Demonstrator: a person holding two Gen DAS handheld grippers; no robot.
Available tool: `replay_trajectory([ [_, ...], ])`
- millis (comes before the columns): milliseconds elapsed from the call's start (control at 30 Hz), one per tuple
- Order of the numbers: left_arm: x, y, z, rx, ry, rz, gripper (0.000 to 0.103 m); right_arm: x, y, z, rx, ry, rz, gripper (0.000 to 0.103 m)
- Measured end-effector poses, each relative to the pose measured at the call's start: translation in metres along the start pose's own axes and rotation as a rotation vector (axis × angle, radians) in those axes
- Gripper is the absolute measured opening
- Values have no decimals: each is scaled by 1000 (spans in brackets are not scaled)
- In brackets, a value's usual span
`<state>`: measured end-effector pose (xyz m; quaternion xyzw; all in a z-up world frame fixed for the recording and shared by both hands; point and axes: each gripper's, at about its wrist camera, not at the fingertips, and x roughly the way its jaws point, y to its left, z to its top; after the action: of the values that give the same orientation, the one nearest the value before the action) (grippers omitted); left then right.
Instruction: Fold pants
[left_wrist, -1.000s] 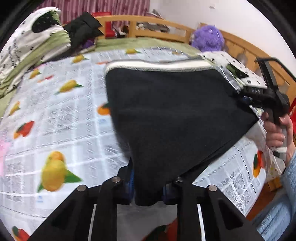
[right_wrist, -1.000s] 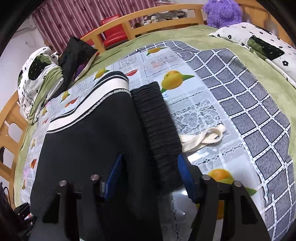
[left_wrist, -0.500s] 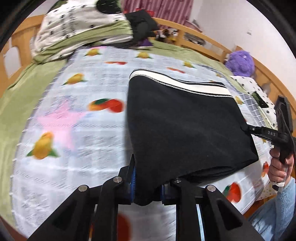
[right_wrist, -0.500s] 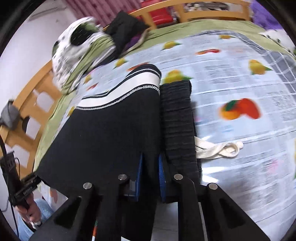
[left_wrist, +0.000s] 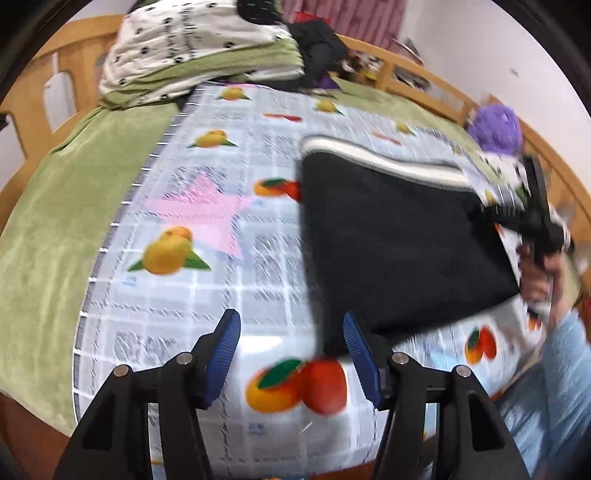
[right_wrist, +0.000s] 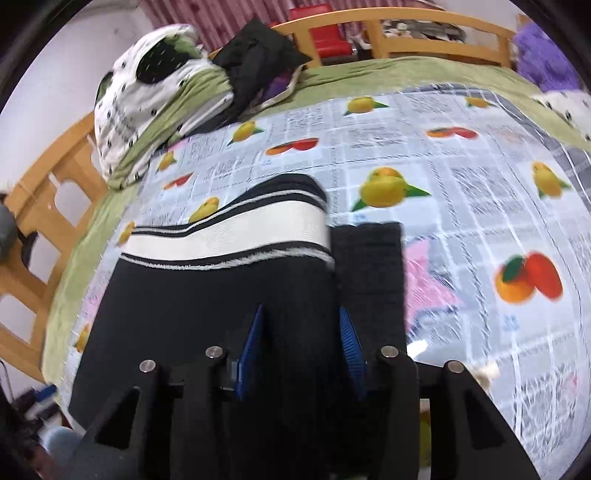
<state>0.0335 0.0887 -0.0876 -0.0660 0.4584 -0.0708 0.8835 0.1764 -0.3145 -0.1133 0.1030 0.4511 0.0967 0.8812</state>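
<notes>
on the bed (left_wrist: 44, 236), over a fruit-print sheet (left_wrist: 207, 280), lie the black pants (left_wrist: 391, 251), folded, with a white striped band (right_wrist: 229, 240) along their far edge. beside that band, seen from the right wrist camera, a ribbed black waistband (right_wrist: 369, 273) lies alongside the fold.

the left gripper (left_wrist: 291, 343) has just been opening; its blue pads stand apart over the sheet and nothing is pressed between them. the near corner of the pants lies just beside its right finger (left_wrist: 360, 350), blurred, so i cannot tell whether it touches.

the right gripper (right_wrist: 301, 343) has its pads on either side of the near edge of the pants, with black cloth filling the gap between them, so it is clenched on the pants. in the left wrist view this gripper appears at the far right edge of the fold, held by a hand (left_wrist: 539, 273) with a light blue sleeve (left_wrist: 561, 373) below it.

folded bedding (right_wrist: 155, 92) and a dark garment (right_wrist: 258, 55) are piled at the head of the bed, and a purple plush toy (left_wrist: 496, 129) sits by the wooden rail (left_wrist: 413, 70).
</notes>
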Motion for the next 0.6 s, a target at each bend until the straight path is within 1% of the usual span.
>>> replay_trajectory([
  [33,0,3,4,-14,-7,-4,56,0,6,2,-23,12,20,10],
  [67,0,5,11,-27,-14,-10,56,-7,7,2,-24,-17,21,10],
  [100,-1,5,16,-33,-21,-17,56,-20,6,2,-20,-63,39,10],
  [167,-4,3,26,-38,-42,-40,56,-41,-5,5,4,-113,49,9],
  [200,-4,0,32,-35,-53,-57,56,-47,-14,6,8,-119,33,9],
  [267,-1,-8,38,-27,-54,-74,56,-42,-31,7,14,-82,-3,10],
  [300,3,-14,42,-19,-50,-81,56,-33,-41,6,40,-45,-7,12],
  [333,10,-21,45,-8,-43,-87,56,-25,-47,4,50,-21,-9,20],
  [367,15,-27,47,-1,-35,-87,56,-20,-50,3,55,-10,-18,23],
  [400,21,-34,48,4,-25,-86,56,-20,-51,1,54,-18,-29,26],
  [433,24,-41,48,11,-15,-101,56,-24,-50,1,48,-30,-35,26],
  [533,32,-57,42,33,-2,-139,56,-57,-43,-6,34,-94,-59,26],
  [600,41,-66,32,42,31,-152,56,-79,-34,-20,5,-127,-40,26],
])
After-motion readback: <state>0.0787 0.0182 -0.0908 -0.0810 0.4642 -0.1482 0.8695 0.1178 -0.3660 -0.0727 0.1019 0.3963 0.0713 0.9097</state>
